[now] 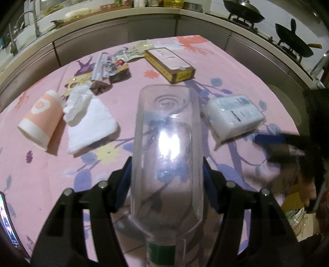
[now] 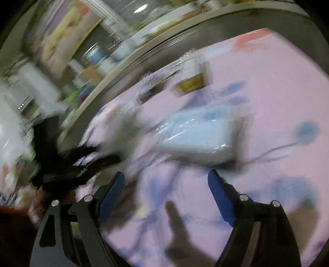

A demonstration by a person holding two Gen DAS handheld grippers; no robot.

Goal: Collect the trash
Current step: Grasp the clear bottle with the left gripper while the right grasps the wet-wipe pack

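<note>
My left claw [image 1: 166, 176] is clamped on a clear plastic bottle [image 1: 166, 147], blue pads pressed against both of its sides. The bottle points away from me, base far, green cap [image 1: 161, 251] nearest the camera; it looks empty, with a bright glare on its wall and the tablecloth pattern showing through. It is held above the pink flowered table [image 1: 51, 174].

My right claw [image 2: 166, 184] is spread wide with nothing between its blue pads [image 2: 221, 197]. That view is badly blurred. It hangs over the same cloth, with a wrapped white tissue pack [image 2: 197, 137] just beyond it.

In the left view, that pack [image 1: 234, 117] lies right of the bottle. To the left lie a white napkin [image 1: 90, 123], crumpled at its far end, and a pink-and-white paper cup [image 1: 41, 119] on its side, touching the napkin. Farther off sit brown and silver wrappers [image 1: 109, 69] in a loose heap, and a flat brown-edged box [image 1: 169, 63] to their right. Beyond the table runs a kitchen counter [image 1: 144, 14] with woks [image 1: 244, 12] at the right.
</note>
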